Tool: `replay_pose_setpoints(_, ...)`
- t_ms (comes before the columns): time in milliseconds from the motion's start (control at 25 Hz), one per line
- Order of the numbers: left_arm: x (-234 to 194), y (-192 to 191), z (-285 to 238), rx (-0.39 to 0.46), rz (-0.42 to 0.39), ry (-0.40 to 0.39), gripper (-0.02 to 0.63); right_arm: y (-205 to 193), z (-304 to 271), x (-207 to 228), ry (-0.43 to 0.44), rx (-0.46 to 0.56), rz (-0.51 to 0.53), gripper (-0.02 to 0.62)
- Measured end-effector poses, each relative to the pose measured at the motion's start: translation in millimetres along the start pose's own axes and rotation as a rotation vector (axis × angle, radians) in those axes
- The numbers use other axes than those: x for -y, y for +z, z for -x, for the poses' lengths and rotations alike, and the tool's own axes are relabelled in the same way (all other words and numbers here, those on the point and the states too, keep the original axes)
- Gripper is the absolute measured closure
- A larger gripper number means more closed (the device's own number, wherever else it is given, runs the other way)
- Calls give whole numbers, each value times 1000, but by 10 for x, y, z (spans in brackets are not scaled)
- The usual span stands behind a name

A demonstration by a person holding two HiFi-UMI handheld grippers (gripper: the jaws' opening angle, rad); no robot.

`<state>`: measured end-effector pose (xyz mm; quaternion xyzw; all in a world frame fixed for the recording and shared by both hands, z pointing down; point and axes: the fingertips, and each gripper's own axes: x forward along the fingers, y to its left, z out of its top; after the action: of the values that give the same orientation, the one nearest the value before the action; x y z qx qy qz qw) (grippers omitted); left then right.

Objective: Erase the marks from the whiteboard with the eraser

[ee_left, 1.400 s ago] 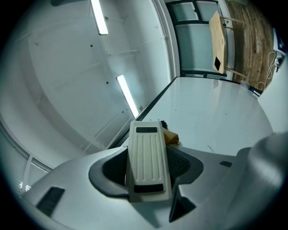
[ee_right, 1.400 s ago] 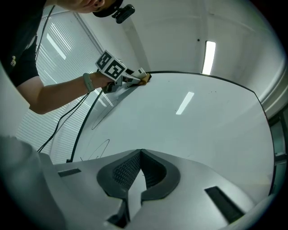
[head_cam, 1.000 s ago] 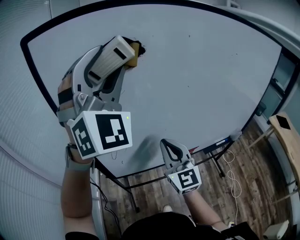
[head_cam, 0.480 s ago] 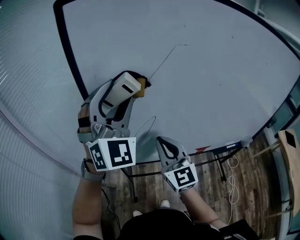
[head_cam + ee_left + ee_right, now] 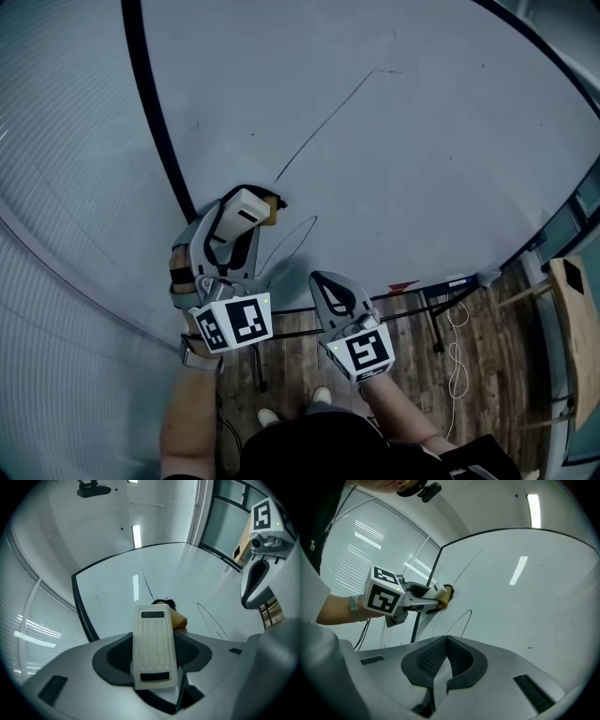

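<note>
The whiteboard [image 5: 441,159] fills most of the head view. On it are a long thin black line [image 5: 323,127] and a thin curved loop [image 5: 292,236]. My left gripper [image 5: 255,214] is shut on the white eraser [image 5: 246,208], whose tan felt end [image 5: 270,208] presses on the board at the line's lower end, close to the black left frame [image 5: 159,122]. In the left gripper view the eraser [image 5: 153,644] lies between the jaws, with the line [image 5: 146,581] beyond it. My right gripper [image 5: 333,286] hangs shut and empty below the board; its own view shows the left gripper [image 5: 423,598] and the loop [image 5: 459,620].
The board's black stand legs [image 5: 427,314] rest on a wooden floor [image 5: 487,375] with a white cable [image 5: 457,352]. Markers [image 5: 450,280] lie on the board's bottom ledge. A wooden piece of furniture [image 5: 577,319] is at the right. A ribbed wall [image 5: 66,234] runs behind the board's left edge.
The left gripper has slid the eraser down the board toward its lower left corner. The head view has shifted, bringing the long line and the loop into sight. The right gripper stays shut below.
</note>
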<state>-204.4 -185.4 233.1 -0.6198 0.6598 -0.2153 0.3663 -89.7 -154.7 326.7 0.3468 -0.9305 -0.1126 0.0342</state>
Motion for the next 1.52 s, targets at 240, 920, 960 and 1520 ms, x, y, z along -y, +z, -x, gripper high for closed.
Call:
replay_pose_setpoints(240,230,-241,75,-30,32,13,344,-16,119,32,-12,-22,26,569)
replay_pose_setpoints(920,46,209,-95,30,181,74,344,-152,293,317,-70,-27,-17,569)
replay_pose_setpoints(960,28,276,-118,42,173,76,344,-162,299,341,-76,-28,-28,569)
replay_pose_setpoints(1520,-259,1388,-549,180,53,44,344,-97,441,651,-120,15,-31,569)
